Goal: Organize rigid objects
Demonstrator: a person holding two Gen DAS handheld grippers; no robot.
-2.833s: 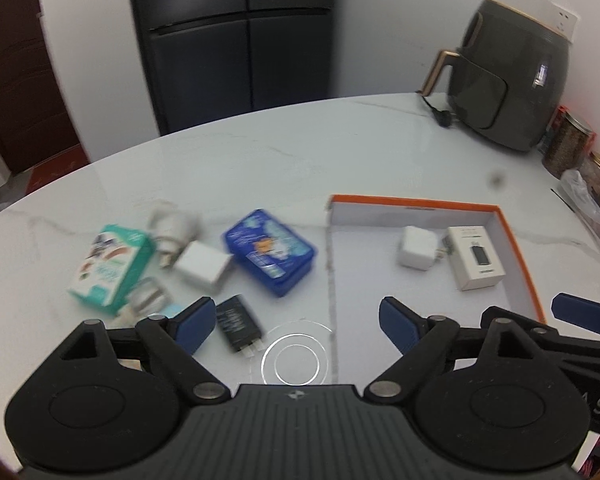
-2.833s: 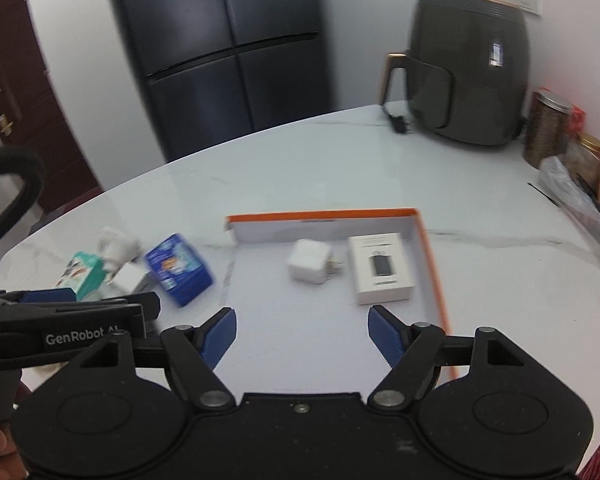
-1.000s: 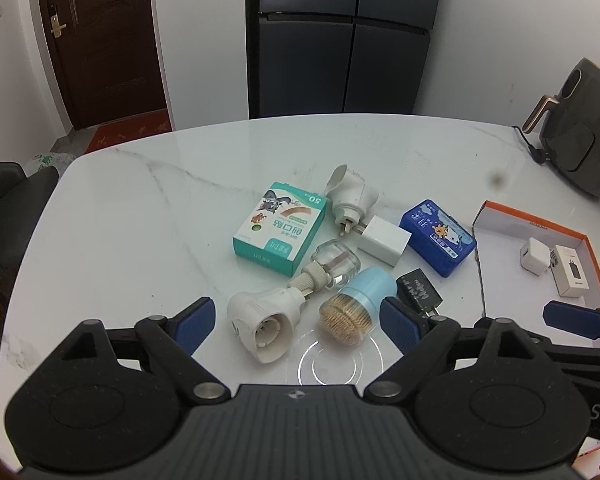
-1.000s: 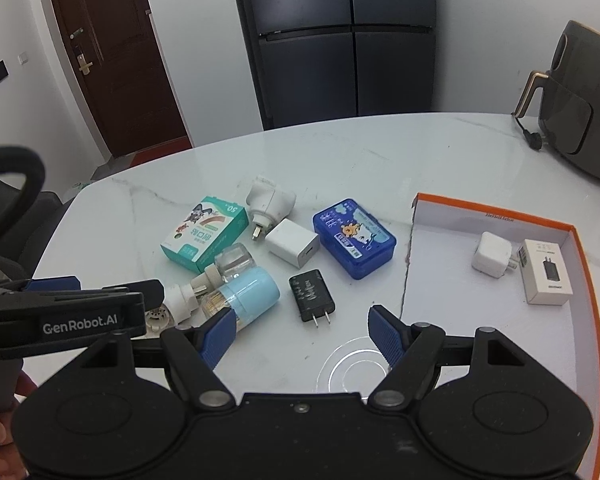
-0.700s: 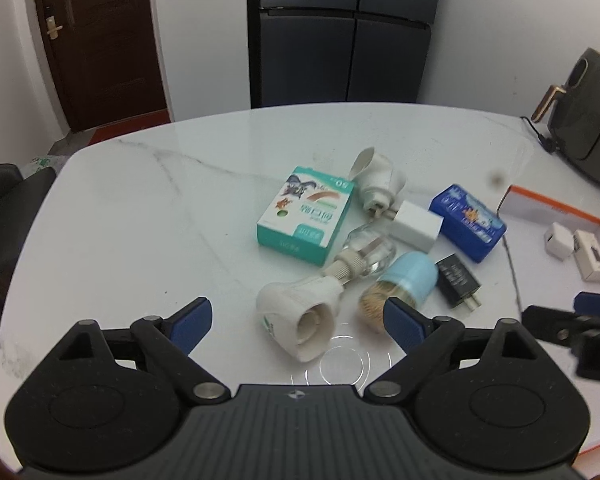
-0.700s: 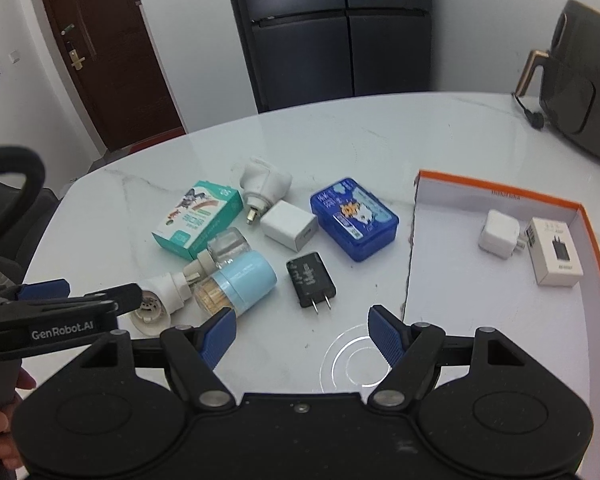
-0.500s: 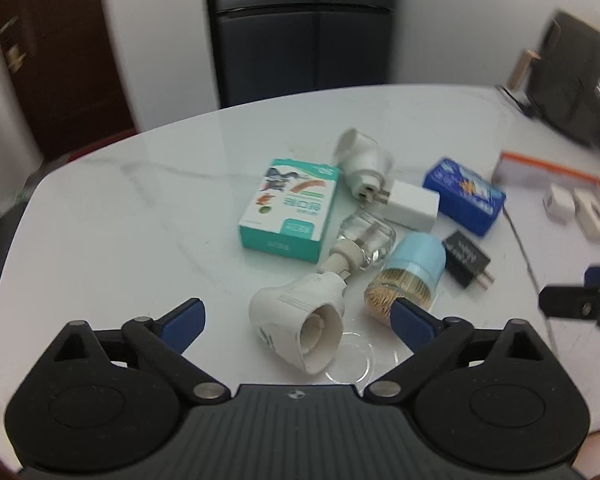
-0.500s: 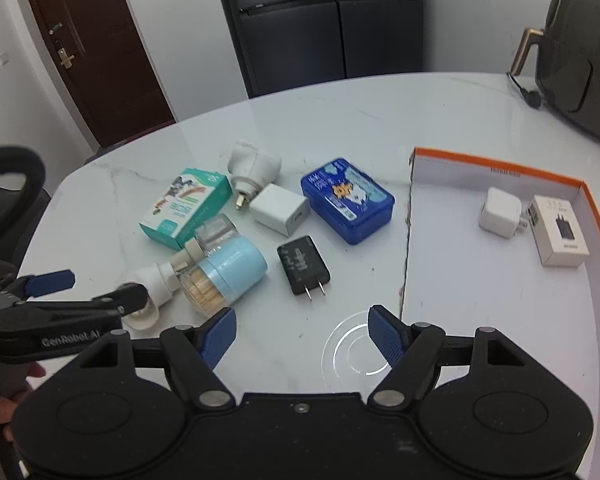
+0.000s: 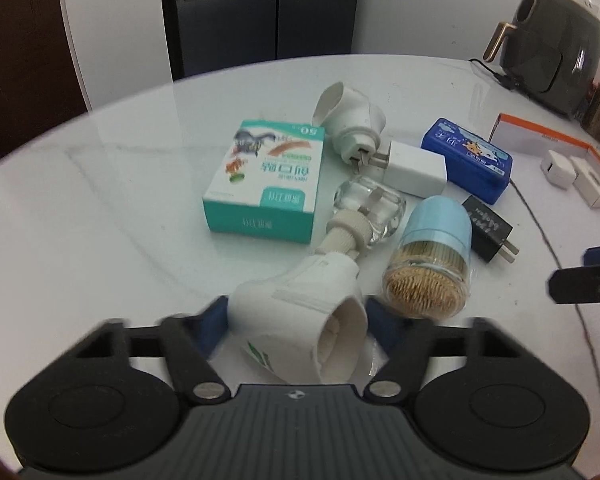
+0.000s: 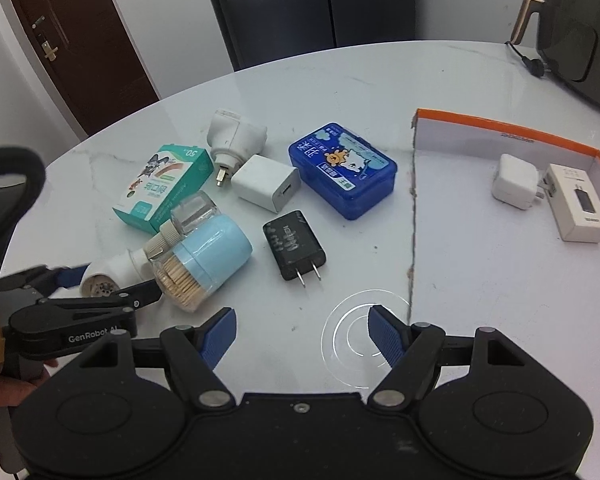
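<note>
My left gripper has its blue fingers on both sides of the white plug-in vaporizer, which lies on the table with its clear bottle pointing away; the fingers look pressed against it. In the right wrist view the left gripper sits around the vaporizer. Beside it lie a blue-capped toothpick jar, a teal bandage box, a white adapter, a white charger, a black plug and a blue tin. My right gripper is open and empty above bare table.
An orange-rimmed white tray at the right holds a white charger and a small white box. A dark air fryer stands at the back right. A dark fridge and a brown door lie beyond the table.
My left gripper has moved forward and down onto the white vaporizer and its fingers have closed in around it. My right gripper has shifted slightly and stays open.
</note>
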